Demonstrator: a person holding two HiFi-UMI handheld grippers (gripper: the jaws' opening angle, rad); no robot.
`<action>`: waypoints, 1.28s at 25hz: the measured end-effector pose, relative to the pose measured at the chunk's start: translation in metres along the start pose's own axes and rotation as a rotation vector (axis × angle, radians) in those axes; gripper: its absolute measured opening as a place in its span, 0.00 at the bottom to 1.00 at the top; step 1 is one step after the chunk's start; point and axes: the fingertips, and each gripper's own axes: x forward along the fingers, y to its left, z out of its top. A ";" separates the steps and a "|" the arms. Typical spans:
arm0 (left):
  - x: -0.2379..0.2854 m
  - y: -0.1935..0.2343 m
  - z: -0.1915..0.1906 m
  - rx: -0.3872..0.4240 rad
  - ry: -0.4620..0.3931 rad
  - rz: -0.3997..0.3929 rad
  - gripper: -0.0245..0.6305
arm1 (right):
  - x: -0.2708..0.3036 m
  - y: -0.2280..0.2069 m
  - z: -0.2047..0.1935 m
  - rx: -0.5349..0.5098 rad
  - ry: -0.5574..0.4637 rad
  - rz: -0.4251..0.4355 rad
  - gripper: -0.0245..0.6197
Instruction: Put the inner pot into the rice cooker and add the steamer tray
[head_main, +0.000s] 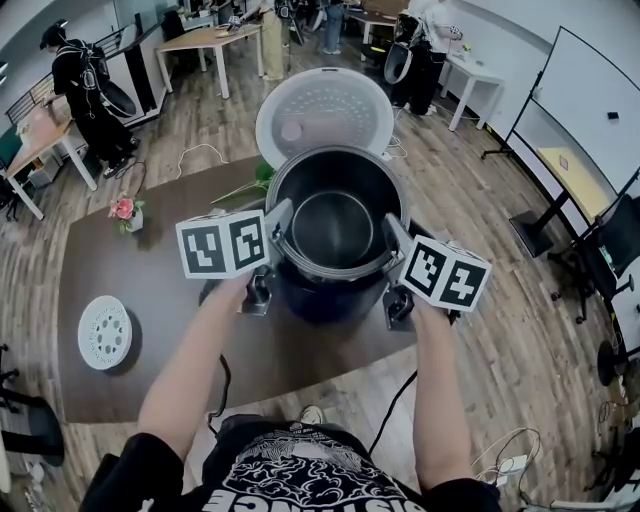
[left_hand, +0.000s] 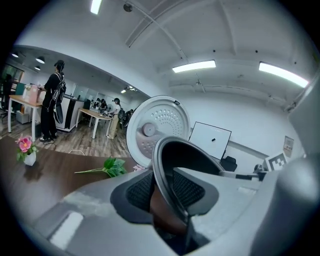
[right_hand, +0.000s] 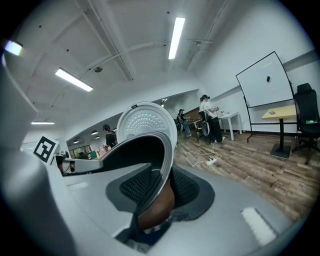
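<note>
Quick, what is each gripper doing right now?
Left gripper: shut on the inner pot, at its rim.
Right gripper: shut on the inner pot, opposite rim.

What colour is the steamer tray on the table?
White steamer tray, dotted with holes; clearest in the head view.

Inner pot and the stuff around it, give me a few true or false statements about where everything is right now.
1. The left gripper and the right gripper are each clamped on the rim of the inner pot, on opposite sides. True.
2. The cooker is shut. False: its lid stands open behind the pot.
3. The steamer tray already sits inside the pot. False: the steamer tray lies on the table off to the person's left, and the pot is empty.
4. A pink flower in a small vase stands on the table. True.
</note>
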 end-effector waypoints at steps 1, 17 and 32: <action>0.002 0.002 -0.003 -0.007 0.010 0.005 0.21 | 0.003 -0.002 -0.002 0.010 0.013 -0.006 0.22; 0.029 0.024 -0.042 -0.078 0.099 0.084 0.21 | 0.029 -0.027 -0.043 0.045 0.163 -0.058 0.22; 0.034 0.039 -0.070 -0.028 0.146 0.130 0.23 | 0.040 -0.030 -0.070 -0.087 0.226 -0.100 0.26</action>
